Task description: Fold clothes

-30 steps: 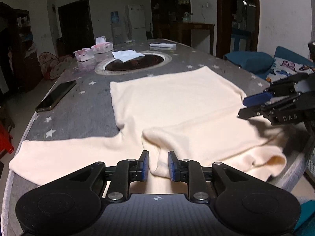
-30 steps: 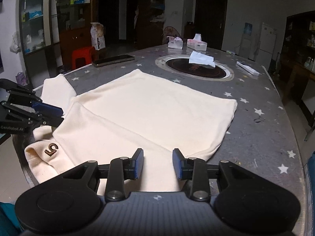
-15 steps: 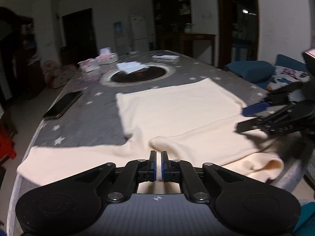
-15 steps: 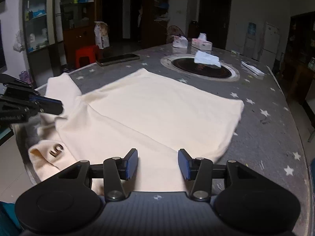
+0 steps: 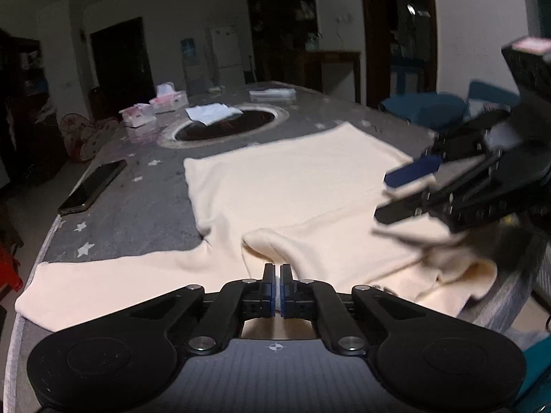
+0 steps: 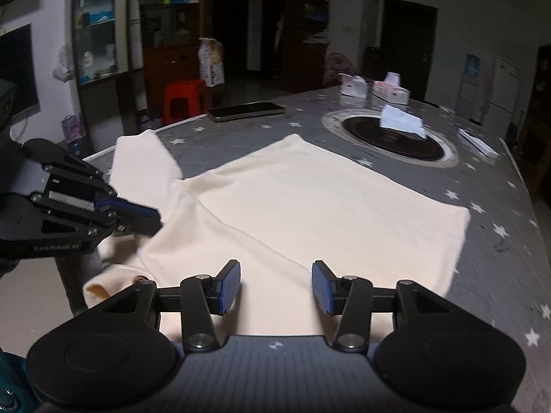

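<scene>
Dim room with a grey table [image 5: 144, 213] printed with stars; on it lies the cream sweater [image 5: 292, 186], body flat, one sleeve stretched along the near edge. Left tongs [image 5: 277, 285], open one second ago, are now closed on a fold of the sweater near the collar. Right tongs [image 6: 275, 284] have opened wider and hover above the cloth. A phone [image 5: 93, 186] and tissue boxes [image 5: 155, 108] stay behind.

Left gripper [image 6: 151, 218] side plate: blurred lettering, probably "GenRobot.AI".
</scene>
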Tool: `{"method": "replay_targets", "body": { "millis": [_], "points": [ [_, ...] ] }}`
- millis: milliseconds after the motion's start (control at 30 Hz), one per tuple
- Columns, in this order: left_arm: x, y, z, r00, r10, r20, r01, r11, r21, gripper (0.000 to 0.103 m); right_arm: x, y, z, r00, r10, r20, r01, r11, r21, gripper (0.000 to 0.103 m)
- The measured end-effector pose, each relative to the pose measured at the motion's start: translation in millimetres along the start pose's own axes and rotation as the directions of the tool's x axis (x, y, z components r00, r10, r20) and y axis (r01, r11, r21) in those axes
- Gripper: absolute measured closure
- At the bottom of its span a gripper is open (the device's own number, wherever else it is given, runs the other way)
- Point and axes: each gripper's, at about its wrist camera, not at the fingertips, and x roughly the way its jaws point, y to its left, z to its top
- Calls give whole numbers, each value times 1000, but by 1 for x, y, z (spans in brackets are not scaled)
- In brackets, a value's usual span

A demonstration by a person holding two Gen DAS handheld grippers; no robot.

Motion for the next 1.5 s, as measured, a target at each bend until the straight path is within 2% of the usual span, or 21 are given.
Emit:
{"method": "replay_targets", "body": {
  "millis": [133,367,567,700,800,867,967,1000,1067,1133,1233,1367,1500],
  "points": [
    [-12,7,0,999,28,44,-26,998,-54,101,7,11,9,1000,30,3,-29,999,-40,56],
    [-15,13,-6,999,31,13,-29,995,-96,100,29,28,26,996,92,16,-91,994,-69,56],
    [-21,21,-8,999,51,18,-49,993,-111,98,58,49,30,993,116,-20,-117,986,-122,56],
    [-21,36,-12,995,104,6,-102,984,-147,98,56,56,34,992,126,-10,-126,982,-142,56],
    [-20,55,-13,984,176,-20,-176,965,-196,95,49,53,36,990,141,4,-139,982,-131,56],
    [-18,69,-13,972,231,-40,-234,944,-231,91,44,52,37,988,151,13,-148,981,-124,56],
    [-17,89,-13,946,319,-63,-324,908,-266,86,51,54,36,983,185,-16,-186,976,-114,58],
    [-16,98,-13,933,353,-74,-359,889,-284,84,54,55,35,981,194,-28,-196,974,-114,58],
    [-15,114,-15,907,410,-99,-419,851,-317,73,57,59,33,979,201,-32,-204,972,-119,58],
    [-13,132,-16,875,468,-125,-480,807,-343,65,53,58,35,979,203,-25,-205,972,-112,58],
    [-6,156,-18,835,522,-176,-547,750,-372,62,44,57,39,979,201,-11,-201,973,-114,57],
    [6,178,-22,808,540,-237,-587,701,-404,60,31,53,41,980,201,8,-199,974,-106,57],
    [14,185,-24,807,535,-248,-587,688,-427,61,18,48,41,982,189,27,-186,978,-92,57]
  ]
}}
